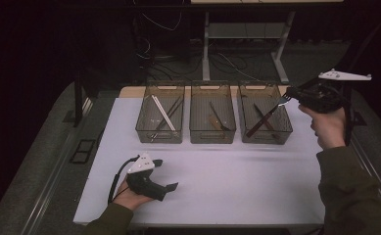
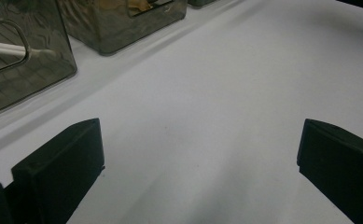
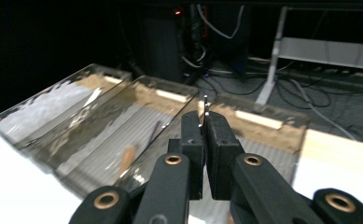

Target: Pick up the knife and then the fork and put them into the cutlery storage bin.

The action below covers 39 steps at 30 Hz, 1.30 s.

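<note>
Metal fork (image 1: 276, 105) is hanging above the right-hand bin (image 1: 287, 128), pinched by its tines in the right gripper (image 1: 291, 94), while the left gripper (image 1: 164, 175) is resting wide-jawed and empty on the white table (image 1: 237, 171).

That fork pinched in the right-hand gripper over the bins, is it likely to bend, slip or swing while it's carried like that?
The fork looks like metal and hangs straight, so it is probably stiff. The right gripper pinches it by the shiny tine end, so the long handle could pivot or slip. It looks thin, so probably light, and it would likely drop into the right bin below.
</note>
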Motion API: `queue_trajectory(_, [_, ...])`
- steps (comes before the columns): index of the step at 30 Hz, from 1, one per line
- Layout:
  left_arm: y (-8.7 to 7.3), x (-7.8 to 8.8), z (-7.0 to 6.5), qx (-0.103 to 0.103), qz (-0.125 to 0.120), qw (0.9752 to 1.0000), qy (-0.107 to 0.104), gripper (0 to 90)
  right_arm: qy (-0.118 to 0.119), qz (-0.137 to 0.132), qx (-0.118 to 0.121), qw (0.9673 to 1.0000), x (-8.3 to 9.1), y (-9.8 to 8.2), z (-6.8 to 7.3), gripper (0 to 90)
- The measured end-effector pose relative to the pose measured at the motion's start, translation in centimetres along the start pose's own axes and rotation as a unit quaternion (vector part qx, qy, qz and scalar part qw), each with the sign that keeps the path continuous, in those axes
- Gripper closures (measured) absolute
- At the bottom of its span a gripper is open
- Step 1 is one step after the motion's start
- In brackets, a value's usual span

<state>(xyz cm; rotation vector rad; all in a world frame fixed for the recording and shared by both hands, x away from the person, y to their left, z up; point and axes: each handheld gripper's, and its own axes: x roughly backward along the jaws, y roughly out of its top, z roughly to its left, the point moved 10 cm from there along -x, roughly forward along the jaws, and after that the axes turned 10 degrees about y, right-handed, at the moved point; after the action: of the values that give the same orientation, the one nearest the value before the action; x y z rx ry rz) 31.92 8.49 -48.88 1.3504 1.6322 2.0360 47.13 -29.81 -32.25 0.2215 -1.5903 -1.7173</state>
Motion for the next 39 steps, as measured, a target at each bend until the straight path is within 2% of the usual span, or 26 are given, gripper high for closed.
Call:
queue_trajectory(7, [0.2, 0.1, -0.2, 0.0, -0.003, 1.0, 0.003, 0.0, -0.041, -0.007, 0.003, 0.9991, 0.0, 2.1, -2.8, 87.1])
queue_trajectory(11, [0.2, 0.1, -0.3, -0.002, -0.002, 1.0, 0.001, 0.0, -0.057, 0.004, 0.002, 0.9984, -0.7, 2.0, -4.1, 87.1])
queue_trajectory(15, [0.2, 0.1, -0.3, -0.005, -0.001, 1.0, 0.001, 0.0, -0.062, 0.013, -0.007, 0.998, -1.7, 1.4, -4.9, 87.1])
queue_trajectory(26, [0.3, 0.1, -0.5, -0.005, -0.004, 1.0, -0.001, 0.0, -0.049, 0.071, -0.016, 0.9961, -5.3, -1.2, -5.3, 87.1])
queue_trajectory(37, [0.4, 0.0, -0.5, -0.007, -0.006, 1.0, -0.002, 0.0, -0.009, 0.117, -0.041, 0.9923, -7.0, -3.9, -5.4, 87.1])
queue_trajectory(39, [0.4, 0.0, -0.5, -0.007, -0.006, 1.0, -0.002, 0.0, -0.008, 0.123, -0.044, 0.9914, -7.2, -4.3, -5.7, 87.0])
